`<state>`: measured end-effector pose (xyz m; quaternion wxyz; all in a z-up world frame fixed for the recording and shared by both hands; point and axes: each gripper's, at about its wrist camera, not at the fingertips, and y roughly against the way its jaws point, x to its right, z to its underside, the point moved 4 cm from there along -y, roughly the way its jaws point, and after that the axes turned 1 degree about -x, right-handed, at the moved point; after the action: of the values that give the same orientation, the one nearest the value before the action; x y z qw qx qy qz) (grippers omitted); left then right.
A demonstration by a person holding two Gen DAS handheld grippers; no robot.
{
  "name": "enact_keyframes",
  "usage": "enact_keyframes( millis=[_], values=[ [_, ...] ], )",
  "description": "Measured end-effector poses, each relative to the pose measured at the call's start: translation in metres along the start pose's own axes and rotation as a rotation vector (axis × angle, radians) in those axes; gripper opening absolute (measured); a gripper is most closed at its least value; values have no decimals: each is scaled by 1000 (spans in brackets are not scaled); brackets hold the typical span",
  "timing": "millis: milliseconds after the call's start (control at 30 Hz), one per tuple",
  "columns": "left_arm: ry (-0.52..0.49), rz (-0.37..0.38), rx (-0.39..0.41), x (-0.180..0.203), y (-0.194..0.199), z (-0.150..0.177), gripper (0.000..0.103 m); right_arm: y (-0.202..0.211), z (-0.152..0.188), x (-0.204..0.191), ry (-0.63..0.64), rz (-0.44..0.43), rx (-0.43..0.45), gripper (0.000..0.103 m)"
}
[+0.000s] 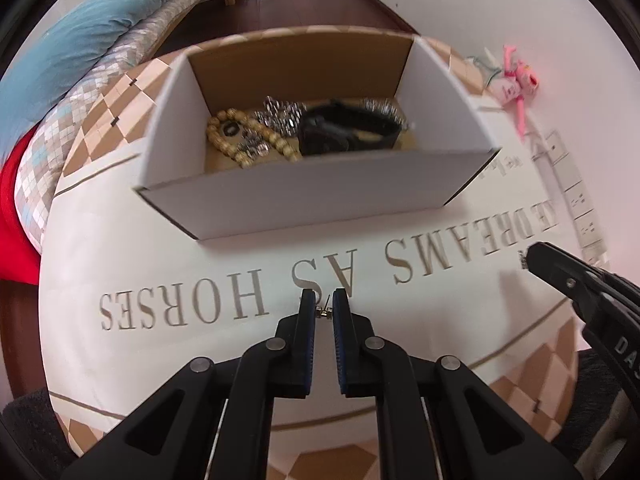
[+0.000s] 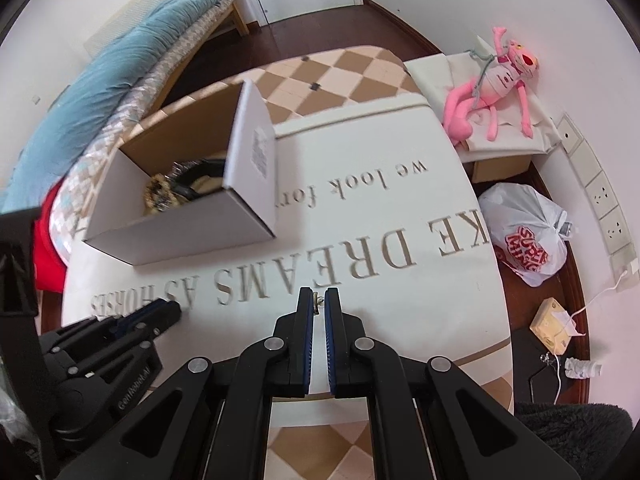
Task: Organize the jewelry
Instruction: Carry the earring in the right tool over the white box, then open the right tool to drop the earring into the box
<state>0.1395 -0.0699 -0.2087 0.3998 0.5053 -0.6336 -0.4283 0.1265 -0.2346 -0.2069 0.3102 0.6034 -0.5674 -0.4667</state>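
Left earring: a tiny metal stud point(image 1: 325, 312) sits pinched between the fingertips of the left gripper point(image 1: 324, 311), post pointing up and away, lifted just over the cloth.
Right earring: a second small stud point(image 2: 319, 301) is nipped the same way at the very tip of the right gripper point(image 2: 319, 302); both tools are clamped on their pieces.
Box: the open white cardboard box point(image 1: 320, 204) stands straight ahead of the left gripper, toward the table's far edge, its long side facing the fingers.
Already inside: a wooden bead bracelet point(image 1: 256, 138), sparkly silver pieces point(image 1: 282, 116) and a black strap point(image 1: 348, 130) lie on the box floor.
Key relation: from the right wrist view the box point(image 2: 180, 232) lies ahead and off to the left, short end wall nearest, so the left hand looks the nearer one and has the straighter line in.
In the way: the near wall of the box has to be cleared from above; the two grippers are close side by side, so I'd send one in at a time.
Table: a printed cloth point(image 1: 160, 248) with large lettering covers it, bare between grippers and box.
Surroundings: a pink plush toy point(image 2: 496, 84) well off beyond the table's right edge, a plastic bag point(image 2: 528, 232) on the floor there, bedding point(image 2: 120, 64) past the left side.
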Motion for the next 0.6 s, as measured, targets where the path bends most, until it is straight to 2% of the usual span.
enact_keyframes(
  millis=[133, 267, 400, 600],
  values=[
    [42, 76, 53, -11, 46, -17, 6, 24, -18, -18, 12, -63, 38, 6],
    [75, 143, 87, -29, 81, -54, 6, 37, -49, -40, 39, -125, 63, 6],
    [69, 123, 71, -45, 79, -88, 6, 28, -81, -64, 93, -130, 46, 6],
    [124, 79, -11, -68, 57, -112, 9, -13, -108, -78, 131, -107, -87, 6]
  ],
)
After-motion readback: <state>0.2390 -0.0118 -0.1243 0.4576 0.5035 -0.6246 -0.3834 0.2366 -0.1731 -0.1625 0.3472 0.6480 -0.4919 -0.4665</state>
